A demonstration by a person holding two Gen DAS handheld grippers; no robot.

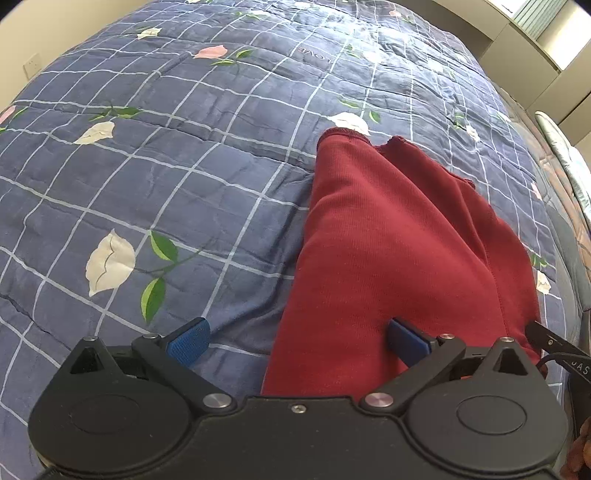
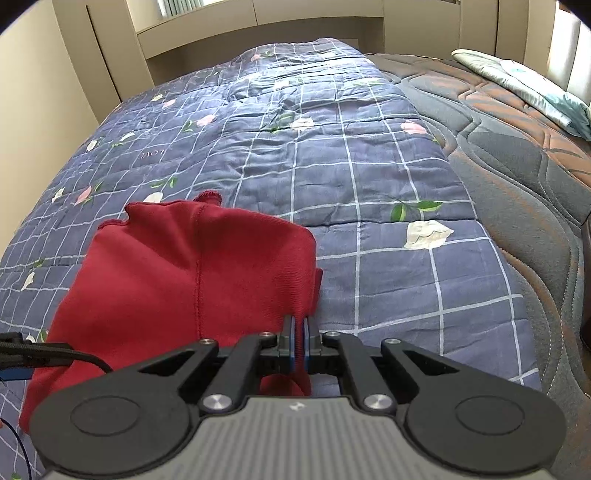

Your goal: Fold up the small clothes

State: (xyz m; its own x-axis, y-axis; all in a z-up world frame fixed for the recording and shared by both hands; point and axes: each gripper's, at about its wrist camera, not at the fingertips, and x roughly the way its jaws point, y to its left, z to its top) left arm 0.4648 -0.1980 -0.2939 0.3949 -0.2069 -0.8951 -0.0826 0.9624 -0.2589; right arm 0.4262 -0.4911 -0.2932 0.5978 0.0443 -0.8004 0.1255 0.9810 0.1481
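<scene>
A dark red garment (image 1: 388,251) lies on a blue checked quilt (image 1: 166,166) with flower prints. Two hemmed ends of it point away from me. My left gripper (image 1: 295,341) is open, its blue pads spread wide over the garment's near left edge, one pad over the quilt and one over the red cloth. In the right wrist view the same garment (image 2: 177,280) lies left of centre. My right gripper (image 2: 299,339) is shut on the garment's near right corner, with red cloth pinched between the blue pads.
The quilt (image 2: 369,184) covers most of the bed. A bare grey and brown patterned mattress (image 2: 517,177) lies to the right, with a folded pale cloth (image 2: 524,81) at its far end. Beige cupboards (image 2: 258,18) stand behind. A black cable (image 2: 55,350) crosses the garment's near left.
</scene>
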